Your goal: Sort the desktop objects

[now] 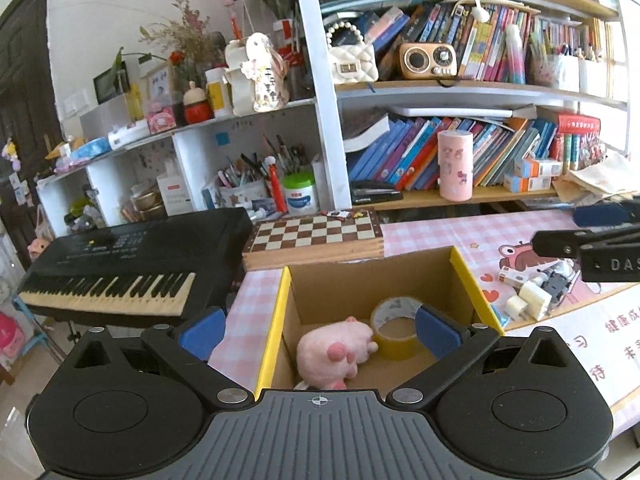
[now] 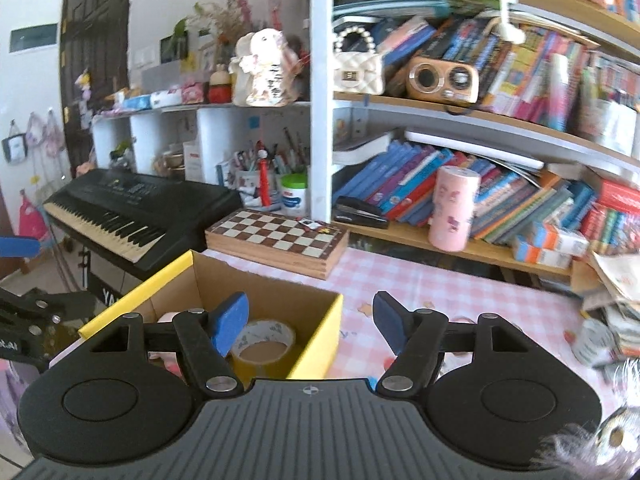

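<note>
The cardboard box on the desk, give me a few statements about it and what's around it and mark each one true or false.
1. A pink plush toy lies inside the cardboard box. True.
2. The roll of tape sits on the chessboard. False: it is in the box, beside the plush toy.
3. The left gripper is open with nothing between its fingers. True.
4. The right gripper is clamped on the tape. False: it is open and empty, above the box's near corner.
5. The keyboard stands to the right of the box. False: it is to the left.
</note>
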Demonstrator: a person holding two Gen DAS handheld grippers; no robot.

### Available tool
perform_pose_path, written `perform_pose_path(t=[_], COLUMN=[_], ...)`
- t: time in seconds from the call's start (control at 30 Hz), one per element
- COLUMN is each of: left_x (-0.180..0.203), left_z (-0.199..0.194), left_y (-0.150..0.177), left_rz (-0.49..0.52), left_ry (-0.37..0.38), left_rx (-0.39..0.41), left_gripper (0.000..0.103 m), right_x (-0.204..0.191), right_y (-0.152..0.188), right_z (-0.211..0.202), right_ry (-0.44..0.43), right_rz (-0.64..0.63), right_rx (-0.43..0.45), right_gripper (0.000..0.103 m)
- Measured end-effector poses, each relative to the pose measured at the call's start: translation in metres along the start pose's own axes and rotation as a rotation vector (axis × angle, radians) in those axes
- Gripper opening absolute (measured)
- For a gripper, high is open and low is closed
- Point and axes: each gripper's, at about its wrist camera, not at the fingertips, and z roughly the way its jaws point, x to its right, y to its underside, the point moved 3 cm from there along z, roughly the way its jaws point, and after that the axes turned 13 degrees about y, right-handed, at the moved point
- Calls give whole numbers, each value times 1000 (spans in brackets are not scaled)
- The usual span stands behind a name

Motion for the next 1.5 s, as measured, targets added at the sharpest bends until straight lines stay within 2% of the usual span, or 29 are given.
perform_pose_path(t=[0.27,0.5,0.77,1.03,1.5], left_x=[9,17,23,33,57], left_z=[-25,-35,-46,-55,-59], left_y=[29,61,88,102,123], left_rz=[-27,-55,-82,-58,-104], left_ry=[-9,-11,-2,-37,3], left_rx=[-6,-51,-85,-80,-98], left_gripper=[103,103,103,103,103], right_x=[2,-7,-19,-26,-35], right_y=[36,70,101,122,155], right_z=[-50,-73,-86,-100,-123], right_ry=[77,101,106,128,199], right_rz=[42,42,59,51,38], right_rx=[19,-17,-79,-113,-129], right_gripper=[68,68,68,70,73])
